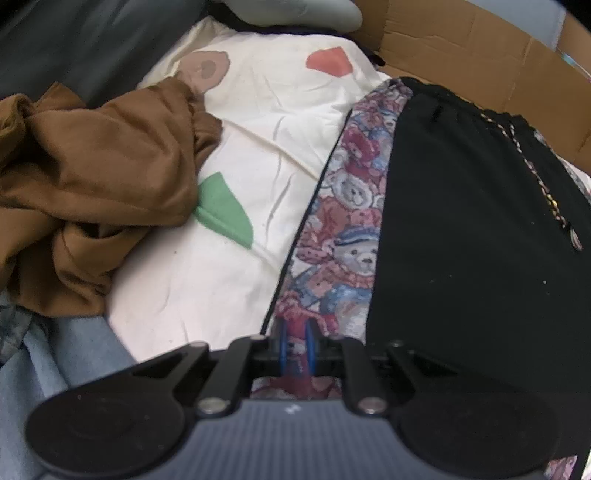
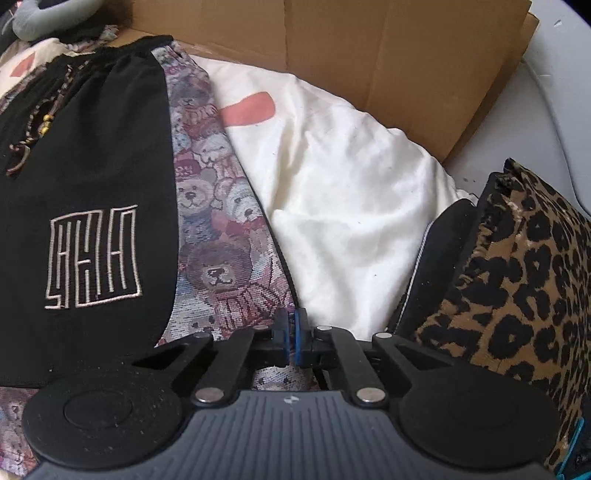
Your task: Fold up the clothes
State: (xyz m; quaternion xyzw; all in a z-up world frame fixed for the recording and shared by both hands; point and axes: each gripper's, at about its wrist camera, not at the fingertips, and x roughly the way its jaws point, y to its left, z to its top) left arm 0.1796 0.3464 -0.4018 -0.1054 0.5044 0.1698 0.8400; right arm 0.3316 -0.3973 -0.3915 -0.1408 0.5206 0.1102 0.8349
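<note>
Teddy-bear print trousers (image 1: 343,236) with black panels lie flat on a cream quilt (image 1: 266,122); both hems sit nearest. Left gripper (image 1: 295,345) pinches the hem in narrow fingers; right gripper (image 2: 291,332) fingers closed at the trousers' edge. Brown garment (image 1: 92,177) lies beside.

A flat sheet of brown cardboard (image 2: 369,48) stands up along the back. A soft cream cover with a bear face, red shapes and a green shape printed on it (image 1: 266,122) is spread wide across the middle. A square cushion with black and tan leopard spots (image 2: 517,266) leans at the right side. A pale grey stuffed thing (image 1: 303,11) sits at the top edge. Pale blue cloth (image 1: 74,350) lies at the lower left.
</note>
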